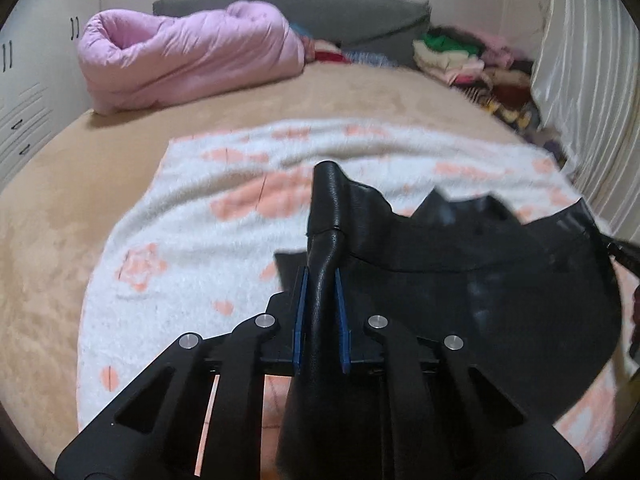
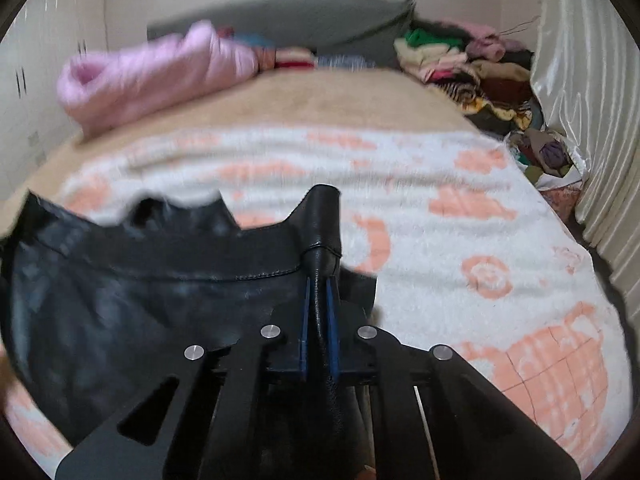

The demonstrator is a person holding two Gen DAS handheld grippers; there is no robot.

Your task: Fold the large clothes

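My left claw (image 1: 322, 292) pinches one gathered corner of the black leather-like garment (image 1: 480, 280); my right claw (image 2: 319, 300) pinches the opposite corner, so the garment hangs spread between them, above the white-and-peach blanket (image 1: 192, 220), ready, I judge, for laying flat. Its lower part is cut off below both claws; blur obscures its outline.

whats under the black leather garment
Under the black leather garment, held up by both grippers, lies the white blanket with orange patterns on the tan bed cover. The blanket directly beneath the garment is hidden.
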